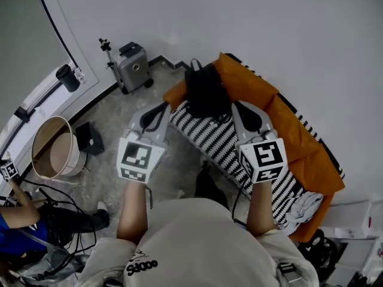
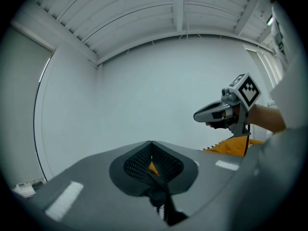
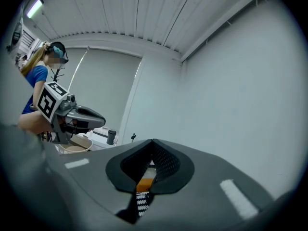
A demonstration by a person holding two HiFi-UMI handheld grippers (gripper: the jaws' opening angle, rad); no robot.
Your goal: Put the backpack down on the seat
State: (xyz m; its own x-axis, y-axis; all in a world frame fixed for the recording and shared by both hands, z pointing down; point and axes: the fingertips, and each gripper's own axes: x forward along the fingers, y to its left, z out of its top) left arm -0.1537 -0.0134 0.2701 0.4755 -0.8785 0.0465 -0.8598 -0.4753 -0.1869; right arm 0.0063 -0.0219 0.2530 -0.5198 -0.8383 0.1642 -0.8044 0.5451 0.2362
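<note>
one black backpack (image 1: 205, 91) sits at the far end of the seat (image 1: 302, 145), over its orange cover and black-and-white striped cushion (image 1: 218, 141). we cannot tell whether its bottom rests there or hangs just clear, because the bag's own bulk hides the underside.

we hold it from both sides. the left gripper (image 1: 163, 108) has its jaws pressed together on a black strap of the backpack, and the left gripper view shows a line of zip teeth just below the pads. the right gripper (image 1: 237, 108) is closed too, with a dark strip of the bag pinched between its jaws and trailing down. through the small gap beneath we glimpse orange and stripes. that makes two grippers, each with one marker cube.

one crumpled white cloth (image 1: 304, 207) lies at the near end of the seat. on the floor to the left stand one grey suitcase (image 1: 134, 68), one round bin (image 1: 55, 148) and one small black object (image 1: 90, 138) too dark to name. cables (image 1: 54, 202) tangle near a second person (image 1: 15, 223) in blue, mostly cut off by the frame edge.
</note>
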